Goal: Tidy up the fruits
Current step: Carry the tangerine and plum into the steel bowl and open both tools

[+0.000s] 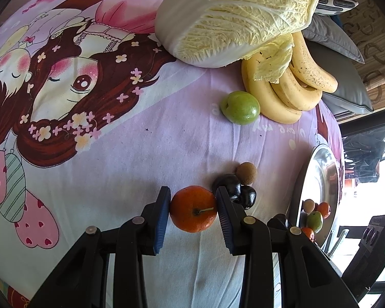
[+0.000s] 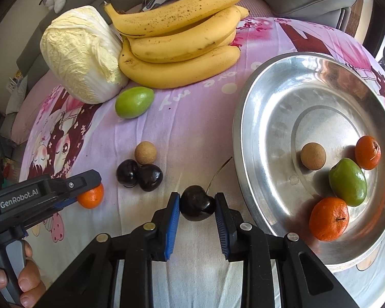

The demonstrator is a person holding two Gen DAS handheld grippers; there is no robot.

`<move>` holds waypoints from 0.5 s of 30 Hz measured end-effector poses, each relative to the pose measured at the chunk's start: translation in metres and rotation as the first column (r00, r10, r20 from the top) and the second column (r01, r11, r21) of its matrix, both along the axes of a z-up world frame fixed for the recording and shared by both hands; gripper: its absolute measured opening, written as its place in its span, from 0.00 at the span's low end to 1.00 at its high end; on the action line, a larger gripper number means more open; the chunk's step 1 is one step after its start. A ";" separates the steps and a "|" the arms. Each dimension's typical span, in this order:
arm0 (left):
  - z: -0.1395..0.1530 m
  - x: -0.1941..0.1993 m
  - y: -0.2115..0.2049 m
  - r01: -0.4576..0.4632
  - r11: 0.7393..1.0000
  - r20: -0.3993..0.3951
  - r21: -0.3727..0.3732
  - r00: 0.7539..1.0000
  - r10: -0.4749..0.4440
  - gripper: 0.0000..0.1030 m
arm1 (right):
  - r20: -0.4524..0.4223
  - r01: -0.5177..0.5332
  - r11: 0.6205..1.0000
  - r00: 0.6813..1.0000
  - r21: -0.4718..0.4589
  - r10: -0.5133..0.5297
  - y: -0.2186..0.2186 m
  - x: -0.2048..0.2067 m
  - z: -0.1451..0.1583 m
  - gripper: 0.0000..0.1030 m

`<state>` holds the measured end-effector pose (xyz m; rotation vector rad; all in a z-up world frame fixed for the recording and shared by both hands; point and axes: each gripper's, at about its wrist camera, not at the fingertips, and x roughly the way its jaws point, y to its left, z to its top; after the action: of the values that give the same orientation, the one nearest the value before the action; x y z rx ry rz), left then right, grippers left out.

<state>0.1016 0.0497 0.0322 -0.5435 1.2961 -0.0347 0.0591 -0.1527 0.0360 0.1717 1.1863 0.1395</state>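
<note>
- Fruits lie partly sorted: the metal tray on the pink printed cloth already carries two tangerines, a green fruit and a small brown round fruit, so it looks like the place you are collecting into.
- Your right gripper has its jaws clenched on a dark cherry, one pad on each side; its stem pokes out toward the tray rim. The cherry sits just beside the tray, which makes for a short carry.
- Your left gripper has its jaws grasping a tangerine squarely across its middle, stem facing the camera. A grip across the widest part should keep a round fruit from squirting out.
- Left on the cloth: two more cherries touching each other, with a brown round fruit just behind them, and a green fruit near the bananas.
- The bananas lean against a cabbage at the far side; they look too bulky for an easy one-gripper pinch.
- Whether either held fruit is off the cloth yet, I cannot tell.
</note>
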 end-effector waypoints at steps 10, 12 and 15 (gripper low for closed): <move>0.009 -0.005 0.005 -0.003 1.000 0.021 0.007 1.000 0.003 0.37 | 0.055 -0.014 0.999 0.998 0.041 0.012 -0.003 -0.008 0.021 0.28; 0.011 -0.005 0.005 -0.003 1.000 0.023 0.011 1.000 0.003 0.37 | 0.054 -0.014 0.999 0.998 0.044 0.011 -0.004 -0.007 0.022 0.28; 0.017 -0.005 0.004 0.003 1.000 0.031 0.012 1.000 -0.003 0.37 | 0.055 -0.012 0.999 0.998 0.047 0.009 -0.001 -0.005 0.024 0.28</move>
<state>0.0966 0.0533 0.0492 -0.5289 1.2665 -0.0375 0.0543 -0.1539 0.0603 0.2018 1.1303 0.1801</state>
